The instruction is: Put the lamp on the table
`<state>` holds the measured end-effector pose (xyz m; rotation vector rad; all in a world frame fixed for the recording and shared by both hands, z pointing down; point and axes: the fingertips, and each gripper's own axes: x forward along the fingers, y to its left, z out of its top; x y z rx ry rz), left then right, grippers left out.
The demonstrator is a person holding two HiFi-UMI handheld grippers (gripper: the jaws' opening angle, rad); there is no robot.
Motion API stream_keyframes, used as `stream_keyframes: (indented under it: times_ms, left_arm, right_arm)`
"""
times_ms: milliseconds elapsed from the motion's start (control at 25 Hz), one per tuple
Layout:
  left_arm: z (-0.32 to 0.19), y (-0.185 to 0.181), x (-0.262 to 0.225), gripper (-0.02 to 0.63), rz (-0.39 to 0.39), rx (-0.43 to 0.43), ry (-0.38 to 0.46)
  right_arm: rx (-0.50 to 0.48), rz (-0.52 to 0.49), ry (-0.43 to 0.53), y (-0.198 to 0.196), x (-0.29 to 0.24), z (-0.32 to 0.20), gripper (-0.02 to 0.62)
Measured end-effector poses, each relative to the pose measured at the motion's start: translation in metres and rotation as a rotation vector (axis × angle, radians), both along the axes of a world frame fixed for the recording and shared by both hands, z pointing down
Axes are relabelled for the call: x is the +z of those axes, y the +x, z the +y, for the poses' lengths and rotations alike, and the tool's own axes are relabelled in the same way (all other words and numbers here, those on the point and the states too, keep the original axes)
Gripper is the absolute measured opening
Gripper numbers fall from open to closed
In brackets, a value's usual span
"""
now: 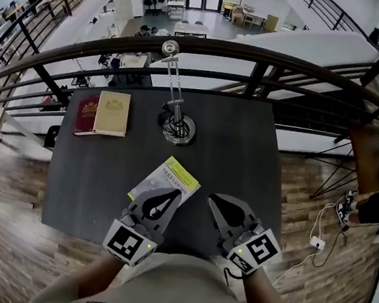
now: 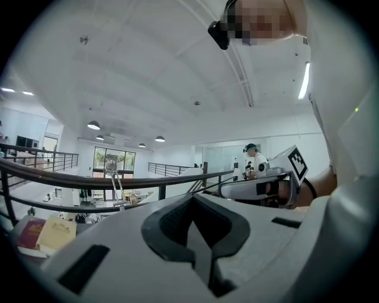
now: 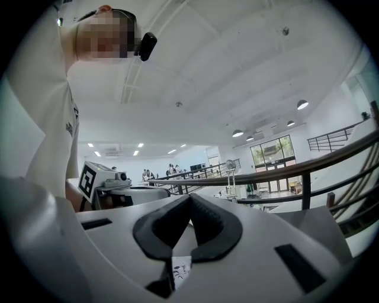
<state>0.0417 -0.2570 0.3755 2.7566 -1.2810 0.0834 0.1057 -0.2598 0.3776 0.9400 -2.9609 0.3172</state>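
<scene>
In the head view, we saw the lamp [image 1: 178,127] standing upright on the dark table [image 1: 241,173], at its far side close to the railing [image 1: 207,47]. 2 books [image 1: 102,113] lay side by side to its left. A yellow-green booklet [image 1: 170,177] lay near the front edge, partly under the left gripper [image 1: 173,193]. The right gripper [image 1: 213,198] rested just beside it, and both sat well apart from the lamp.

In the left gripper view, we saw its jaws clenched together with nothing between them, and the lamp [image 2: 115,183] far ahead.

In the right gripper view, its jaws were likewise pressed together and empty, with the lamp [image 3: 230,177] beyond them by the railing.
</scene>
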Motion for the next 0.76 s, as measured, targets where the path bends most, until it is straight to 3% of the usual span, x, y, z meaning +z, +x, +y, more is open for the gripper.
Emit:
stream_keyframes:
  times_ms: [760]
  left_arm:
    - [0.003,0.009,0.005,0.005,-0.009,0.006,-0.017]
  right_arm:
    - [-0.025,0.051,-0.055,0.002,0.010,0.006,0.002]
